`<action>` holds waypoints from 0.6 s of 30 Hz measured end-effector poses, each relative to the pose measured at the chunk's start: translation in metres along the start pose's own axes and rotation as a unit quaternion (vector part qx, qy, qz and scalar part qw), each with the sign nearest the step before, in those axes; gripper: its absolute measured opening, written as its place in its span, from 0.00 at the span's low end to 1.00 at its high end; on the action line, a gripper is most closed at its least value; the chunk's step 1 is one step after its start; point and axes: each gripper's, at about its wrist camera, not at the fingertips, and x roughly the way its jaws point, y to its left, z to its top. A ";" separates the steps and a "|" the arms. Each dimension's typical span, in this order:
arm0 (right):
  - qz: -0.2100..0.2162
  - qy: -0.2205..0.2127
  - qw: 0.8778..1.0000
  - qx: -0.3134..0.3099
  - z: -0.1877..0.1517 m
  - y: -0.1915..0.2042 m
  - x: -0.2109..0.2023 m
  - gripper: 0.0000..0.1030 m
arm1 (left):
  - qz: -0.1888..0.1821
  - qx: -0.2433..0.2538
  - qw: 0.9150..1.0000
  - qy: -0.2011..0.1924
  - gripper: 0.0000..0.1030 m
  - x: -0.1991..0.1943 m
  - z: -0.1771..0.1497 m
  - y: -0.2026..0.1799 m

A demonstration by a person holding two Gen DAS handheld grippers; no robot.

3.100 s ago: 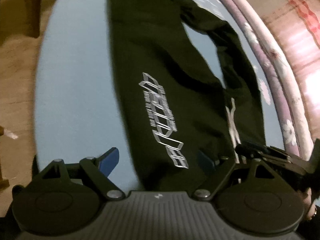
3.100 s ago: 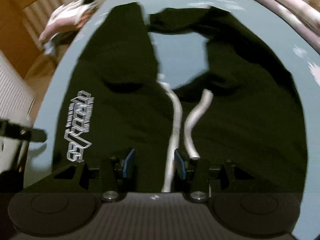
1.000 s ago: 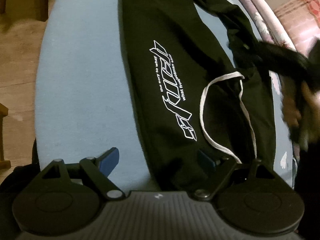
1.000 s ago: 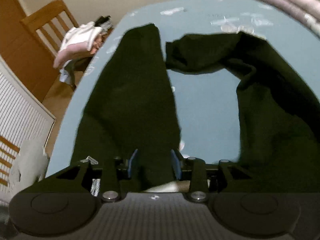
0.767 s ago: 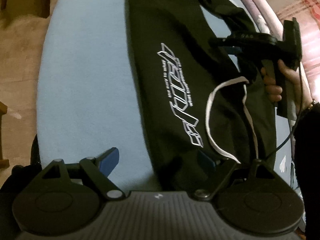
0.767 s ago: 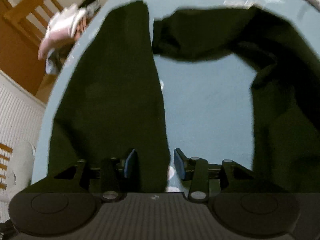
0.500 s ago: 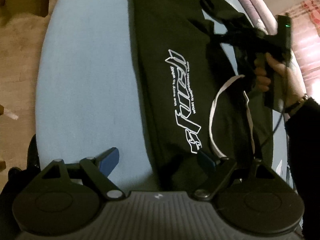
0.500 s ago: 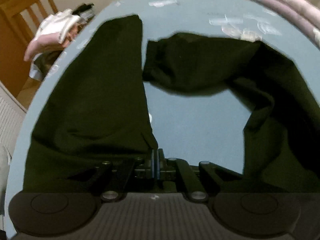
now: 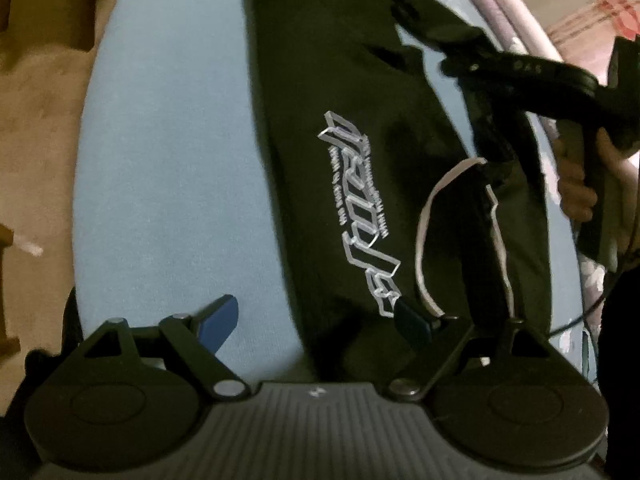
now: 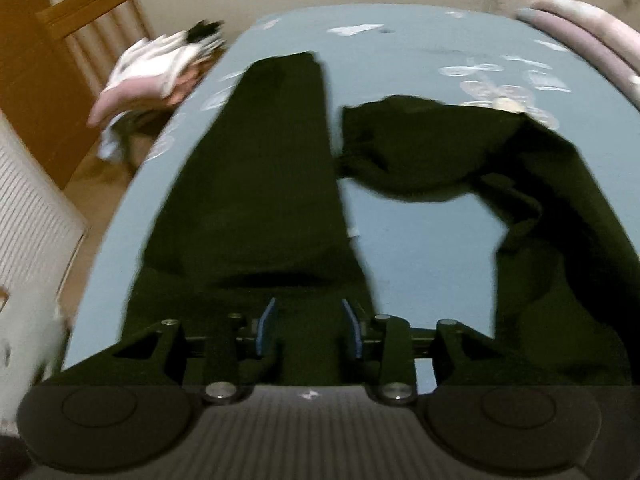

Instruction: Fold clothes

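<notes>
Black drawstring trousers (image 9: 360, 128) with a white outlined logo lie spread on the pale blue bedsheet (image 9: 168, 168), one leg straight, the other crumpled sideways. Your left gripper (image 9: 316, 318) is spread wide at the waistband, holding nothing. Your right gripper (image 10: 308, 330) hovers over the straight leg with its blue pads (image 10: 267, 330) parted, empty. A white drawstring (image 9: 424, 236) loops near the waist.

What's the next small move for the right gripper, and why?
Probably shift the open right gripper over to the crumpled right leg of the black sweatpants and straighten it. That leg lies bunched and bent across the blue bedsheet, while the left leg lies flat.
</notes>
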 end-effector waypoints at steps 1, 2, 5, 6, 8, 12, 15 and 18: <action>0.011 0.011 1.000 -0.007 -0.003 0.006 0.001 0.40 | -0.004 0.001 1.000 -0.007 0.82 -0.004 0.004 0.001; 0.018 0.017 1.000 -0.012 -0.008 0.012 0.002 0.41 | -0.008 0.004 1.000 -0.014 0.82 -0.008 0.008 0.003; 0.026 0.041 0.998 -0.028 -0.032 0.024 0.005 0.41 | -0.006 0.011 0.999 -0.035 0.82 -0.019 0.033 0.013; 0.028 0.049 0.998 -0.033 -0.042 0.028 0.006 0.41 | -0.003 0.015 0.999 -0.041 0.82 -0.022 0.043 0.016; 0.029 0.064 0.996 -0.046 -0.064 0.037 0.007 0.41 | 0.003 0.028 0.998 -0.052 0.82 -0.022 0.070 0.021; 0.011 0.070 0.995 -0.077 -0.089 0.053 0.007 0.42 | -0.006 0.039 0.996 -0.080 0.81 -0.010 0.138 0.026; -0.005 0.065 0.994 -0.091 -0.098 0.061 0.008 0.49 | -0.029 0.025 0.995 -0.096 0.73 0.006 0.187 0.033; -0.002 0.059 0.996 -0.073 -0.096 0.056 0.009 0.51 | -0.034 0.000 0.994 -0.105 0.65 0.025 0.224 0.045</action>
